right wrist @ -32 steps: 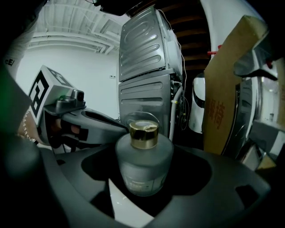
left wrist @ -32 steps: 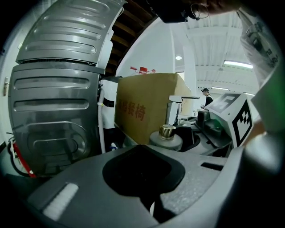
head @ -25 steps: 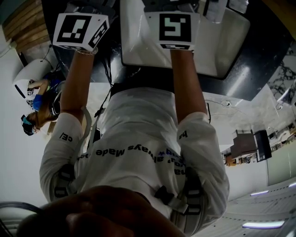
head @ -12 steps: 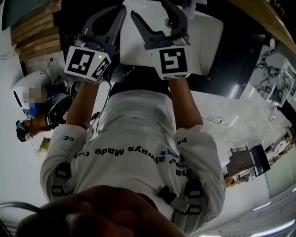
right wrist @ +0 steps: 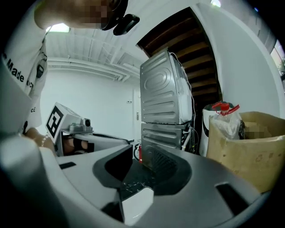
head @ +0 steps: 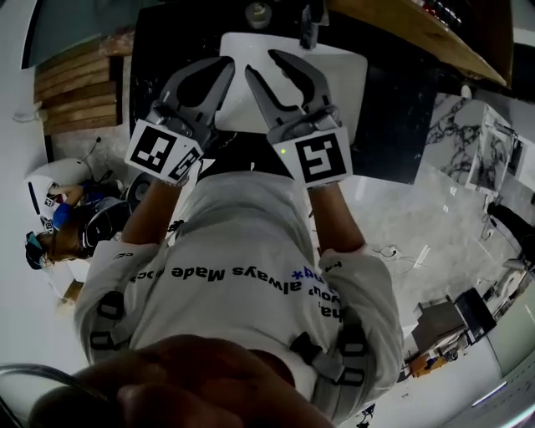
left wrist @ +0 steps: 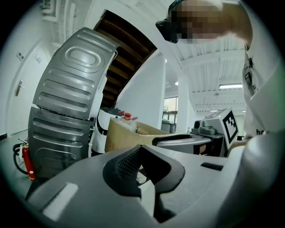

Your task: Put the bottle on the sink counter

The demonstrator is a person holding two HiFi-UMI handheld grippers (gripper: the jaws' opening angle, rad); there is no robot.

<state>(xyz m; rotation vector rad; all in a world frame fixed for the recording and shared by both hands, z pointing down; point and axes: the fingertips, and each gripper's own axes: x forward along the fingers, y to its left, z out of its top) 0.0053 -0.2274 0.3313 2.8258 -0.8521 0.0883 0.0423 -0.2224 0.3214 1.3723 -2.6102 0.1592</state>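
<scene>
In the head view both grippers are held out over a white sink basin (head: pixel 343 79) set in a black counter (head: pixel 397 125). My left gripper (head: pixel 209 71) stands open with nothing between its fingers. My right gripper (head: pixel 261 65) is beside it, its jaws closing on empty air over the basin's near edge. In the gripper views the left gripper (left wrist: pixel 144 167) and the right gripper (right wrist: pixel 138 171) hold nothing. A red-capped bottle top (left wrist: pixel 127 116) pokes out of a cardboard box (left wrist: pixel 129 133). The same red cap (right wrist: pixel 224 107) also shows above the box (right wrist: pixel 249 156) in the right gripper view.
A faucet (head: pixel 309 25) rises at the back of the basin. A stacked metal washer and dryer (right wrist: pixel 162 111) stands beside a wooden stair (right wrist: pixel 196 49), with a small red extinguisher (left wrist: pixel 26 160) near it. Another person (head: pixel 54 230) crouches on the pale floor at the left.
Both grippers have drawn back from the basin toward my body, so their jaws now show in full. The right gripper's jaws stand narrower than half a second ago.
</scene>
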